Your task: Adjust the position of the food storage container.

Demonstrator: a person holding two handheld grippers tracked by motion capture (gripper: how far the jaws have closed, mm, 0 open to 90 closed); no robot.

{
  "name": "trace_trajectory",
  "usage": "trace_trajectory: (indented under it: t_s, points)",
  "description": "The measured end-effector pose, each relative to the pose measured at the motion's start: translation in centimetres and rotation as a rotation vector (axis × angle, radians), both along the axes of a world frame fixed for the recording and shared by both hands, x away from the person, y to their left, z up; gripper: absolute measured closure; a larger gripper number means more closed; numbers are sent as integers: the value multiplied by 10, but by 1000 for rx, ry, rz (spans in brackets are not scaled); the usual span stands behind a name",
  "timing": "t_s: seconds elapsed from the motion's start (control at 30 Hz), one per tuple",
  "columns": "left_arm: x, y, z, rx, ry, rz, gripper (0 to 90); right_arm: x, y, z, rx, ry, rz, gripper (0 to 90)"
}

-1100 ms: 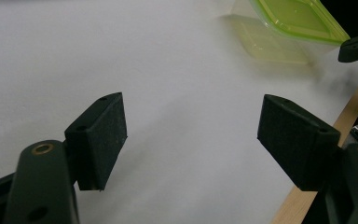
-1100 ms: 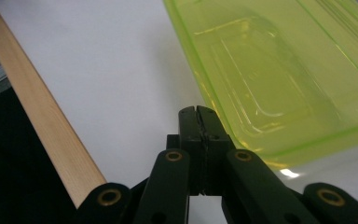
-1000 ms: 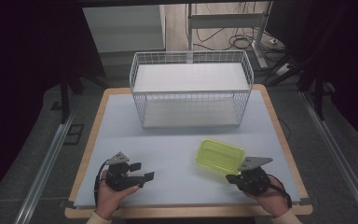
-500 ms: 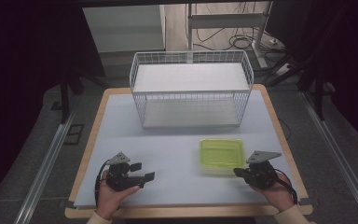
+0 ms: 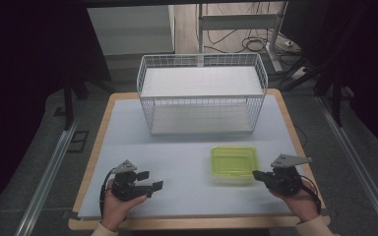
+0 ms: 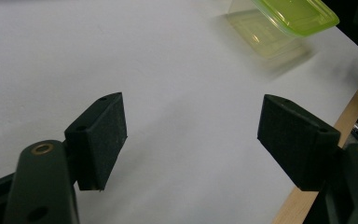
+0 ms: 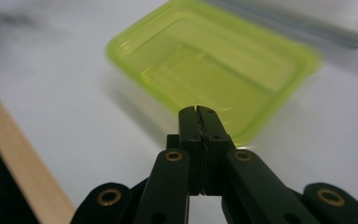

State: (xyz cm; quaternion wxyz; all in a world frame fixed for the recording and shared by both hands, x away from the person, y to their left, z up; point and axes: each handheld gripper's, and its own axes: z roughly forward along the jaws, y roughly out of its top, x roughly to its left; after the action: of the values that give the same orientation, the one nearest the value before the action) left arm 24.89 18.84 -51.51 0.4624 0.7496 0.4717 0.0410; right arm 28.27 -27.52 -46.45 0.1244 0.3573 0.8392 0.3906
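Note:
A yellow-green plastic container [image 5: 234, 163] lies flat on the pale table top [image 5: 128, 132], right of the middle. In the right gripper view the container [image 7: 214, 70] lies just ahead of my right gripper [image 7: 196, 111], whose jaws are shut with nothing between them. From above, the right gripper [image 5: 255, 174] points at the container's near right corner. My left gripper [image 5: 150, 180] rests near the front left, well apart from the container. Its jaws stand wide open over bare table in the left gripper view [image 6: 191, 135], with the container [image 6: 284, 18] far off at the top right.
A white wire basket [image 5: 201, 97] stands at the back middle of the table, with white boards inside it. The table's wooden edge [image 5: 197, 223] runs along the front. Dark floor, metal rails and cables surround the table.
The container was tilted at the right gripper one second ago; now it lies flat. The right gripper has drawn back to the right. The left gripper has stayed put.

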Motion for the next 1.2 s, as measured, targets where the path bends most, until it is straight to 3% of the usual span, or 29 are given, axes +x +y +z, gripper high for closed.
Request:
trace_trajectory:
  t_s: [0.13, 0.23, 0.53, 0.73, 1.0, 1.2]
  points:
    - [0, -1, 1, -1, -1, 0, 235, 15, -14, 7, 7, -10, -84, 898]
    - [0, -2, 1, 0, -1, -4, 235, 25, -18, 6, -16, -9, -138, 897]
    - [1, -2, 0, 1, 4, 0, 235, 52, -15, -13, -97, 40, -233, 897]
    - [1, -2, 0, 2, 4, -1, 235, 56, -7, -18, -136, 51, -228, 897]
    - [1, -2, -1, 3, 5, -2, 236, 57, 4, -15, -204, 9, -224, 898]
    - [1, -1, 0, 1, 1, -1, 235, 60, 4, -17, -208, 18, -236, 898]
